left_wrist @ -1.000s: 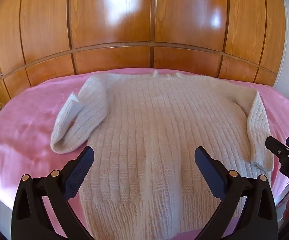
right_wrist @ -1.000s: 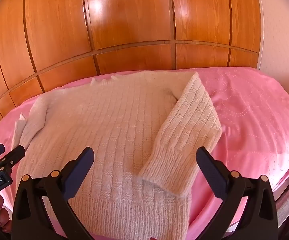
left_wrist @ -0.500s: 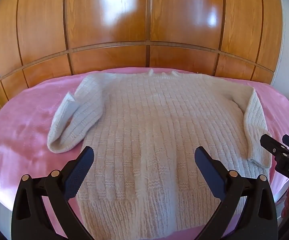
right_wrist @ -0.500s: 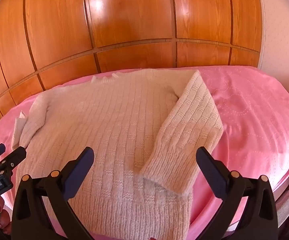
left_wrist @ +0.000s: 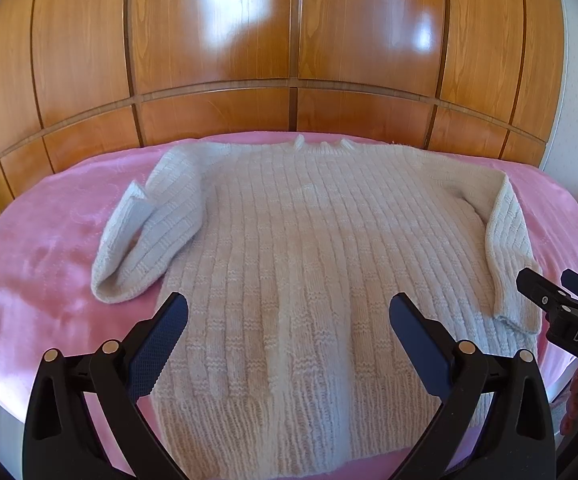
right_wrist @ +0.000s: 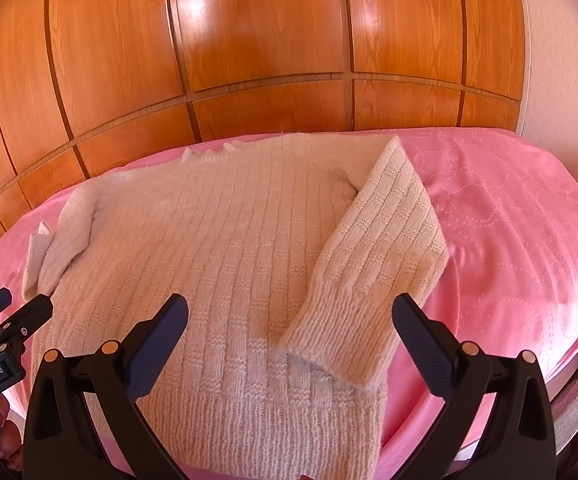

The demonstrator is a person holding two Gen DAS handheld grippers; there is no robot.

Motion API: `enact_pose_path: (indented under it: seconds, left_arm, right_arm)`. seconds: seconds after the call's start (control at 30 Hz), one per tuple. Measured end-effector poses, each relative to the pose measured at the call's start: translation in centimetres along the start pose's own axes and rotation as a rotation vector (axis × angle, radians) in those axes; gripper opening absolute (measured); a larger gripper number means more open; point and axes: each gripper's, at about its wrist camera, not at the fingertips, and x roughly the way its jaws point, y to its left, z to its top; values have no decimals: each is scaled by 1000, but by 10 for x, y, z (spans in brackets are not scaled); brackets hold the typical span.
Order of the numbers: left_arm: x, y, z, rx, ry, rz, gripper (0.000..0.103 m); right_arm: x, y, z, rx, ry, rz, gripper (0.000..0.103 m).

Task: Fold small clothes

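A cream knitted sweater (left_wrist: 301, 248) lies flat on a pink blanket (left_wrist: 37, 280), collar at the far side, hem at the near edge. Its left sleeve (left_wrist: 149, 236) is doubled back beside the body. Its right sleeve (right_wrist: 373, 272) is folded down along the body's right side, cuff toward the hem. My left gripper (left_wrist: 288, 320) is open and empty, hovering above the lower body of the sweater. My right gripper (right_wrist: 289, 320) is open and empty, above the right sleeve's cuff. Each gripper shows at the edge of the other view (left_wrist: 561, 312) (right_wrist: 5, 328).
A glossy wooden wardrobe (left_wrist: 289, 40) runs along the far side of the bed. A pale wall (right_wrist: 561, 60) stands at the right. The blanket (right_wrist: 509, 240) extends to the right of the sweater, and the bed's near edge curves below both grippers.
Both grippers have drawn back and risen slightly, so more of the sweater's hem is in view. The sweater has not moved and both grippers stay open.
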Motion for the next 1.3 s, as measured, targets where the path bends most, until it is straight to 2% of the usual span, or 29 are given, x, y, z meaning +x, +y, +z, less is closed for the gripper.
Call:
enact_pose_path:
  seconds: [1.3]
  left_arm:
    - [4, -1, -4, -5, 32, -15, 100]
  right_arm:
    - [8, -2, -2, -4, 27, 2, 101]
